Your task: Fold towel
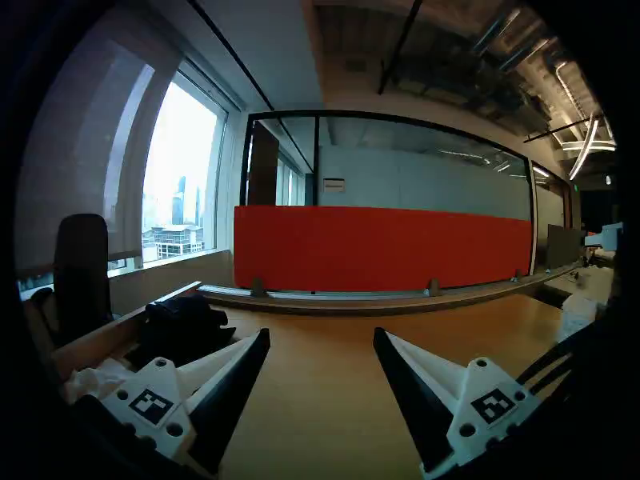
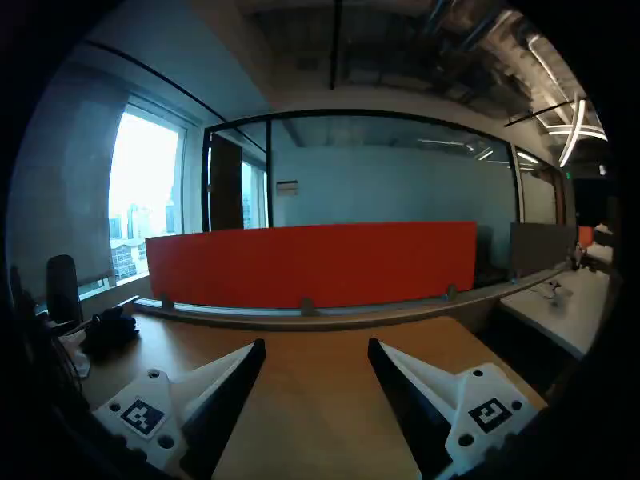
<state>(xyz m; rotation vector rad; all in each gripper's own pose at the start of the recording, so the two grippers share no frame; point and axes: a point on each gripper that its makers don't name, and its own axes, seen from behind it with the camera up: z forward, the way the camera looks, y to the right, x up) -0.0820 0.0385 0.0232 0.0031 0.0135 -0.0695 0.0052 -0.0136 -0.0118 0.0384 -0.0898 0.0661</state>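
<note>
The left tongs [image 1: 320, 332] are open, fingers wide apart, with bare wood of the counter [image 1: 320, 400] between them and nothing gripped. The right tongs [image 2: 316, 342] are open too, over the same tan counter, and also hold nothing.

Left of the left tongs, just beyond the left fingertip, lies a dark heap [image 1: 180, 328]. It is black, soft-looking, bunched and creased, with rumpled folds on top. It rests on the counter by the raised wooden edge. It is lumpy rather than spread flat, a little wider than it is high, and its edges are lost in shadow, so I cannot tell its long axis or which way it points. Nearer, beside the left finger's base, is a white crumple [image 1: 96, 380], pale and wrinkled and partly hidden by that finger. Which of the two is the towel I cannot tell.

From the right tongs the dark heap [image 2: 112, 328] lies far left and well apart, small and dim, with the white crumple [image 2: 76, 356] beside it.

Ahead of both tongs a red screen [image 1: 384, 248] stands along the counter's far edge. A window [image 1: 180, 184] is to the left, with a dark chair [image 1: 80, 272] before it.
</note>
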